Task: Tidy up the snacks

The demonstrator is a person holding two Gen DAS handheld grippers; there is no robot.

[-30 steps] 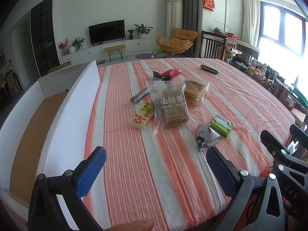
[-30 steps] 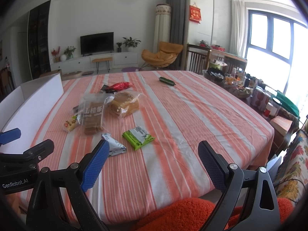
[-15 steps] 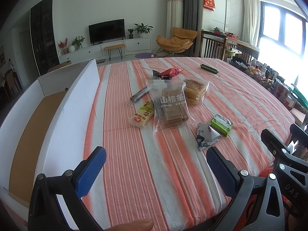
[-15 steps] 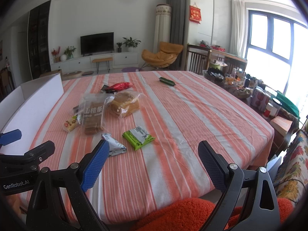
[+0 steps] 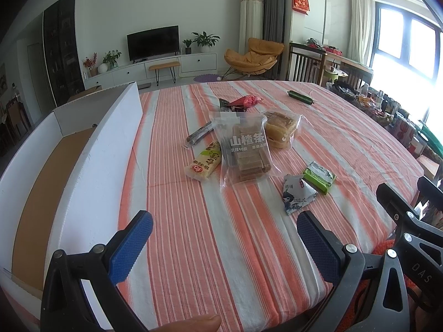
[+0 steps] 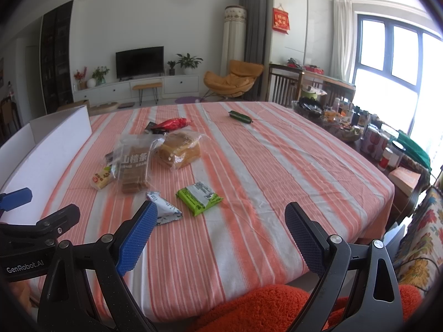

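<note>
both left gripper [image 5: 224, 238] and right gripper [image 6: 220, 229] released, gripping nothing, poised low at worktop [image 6: 277, 166] edge; snacks [image 5: 246, 149] scattered mid-cloth, beside open white box [image 5: 91, 166], presumably their destination.

A striped orange-and-white tablecloth [image 5: 193, 235] covers the table, while beyond it a dark television [image 6: 139, 61] sits on a white cabinet [image 6: 138, 88] beside potted plants [image 6: 189, 62] and an orange lounge chair [image 6: 232, 78].
</note>
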